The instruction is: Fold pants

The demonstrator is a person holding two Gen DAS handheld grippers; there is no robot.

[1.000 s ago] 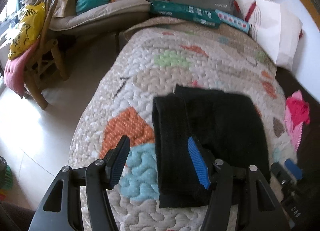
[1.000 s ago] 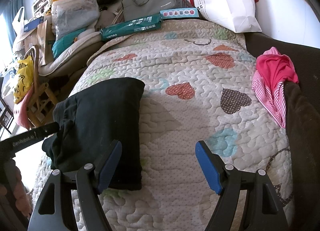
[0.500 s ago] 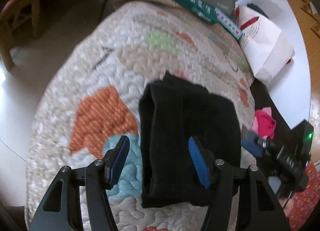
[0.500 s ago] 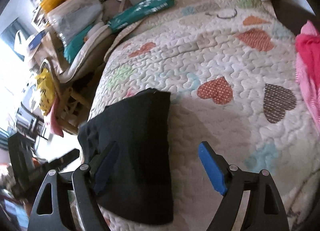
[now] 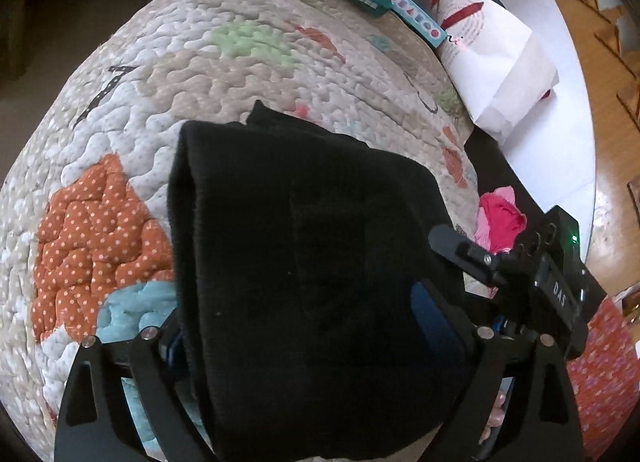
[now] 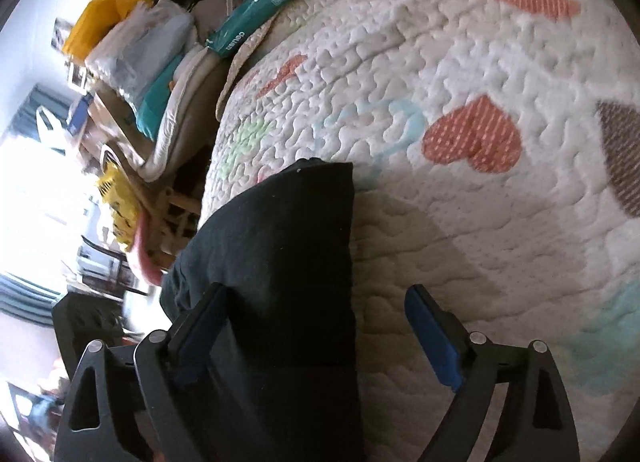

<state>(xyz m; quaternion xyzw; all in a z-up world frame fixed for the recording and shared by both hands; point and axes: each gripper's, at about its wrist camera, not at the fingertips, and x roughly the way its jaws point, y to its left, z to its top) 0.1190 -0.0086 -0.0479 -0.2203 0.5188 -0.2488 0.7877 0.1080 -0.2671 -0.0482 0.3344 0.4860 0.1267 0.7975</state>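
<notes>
Folded black pants (image 5: 304, 262) edge between spread right claw (image 6: 312, 338).

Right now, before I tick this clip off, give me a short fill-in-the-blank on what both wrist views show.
1. The folded pants are ____ in colour.
2. They lie on a quilt patterned with ____ shapes.
3. The right gripper, whose jaws have just been opening, has one finger over the pants and the other over the ____.
4. The left gripper has the ____ between its spread fingers.

Missing words: black; heart; quilt; pants
</notes>
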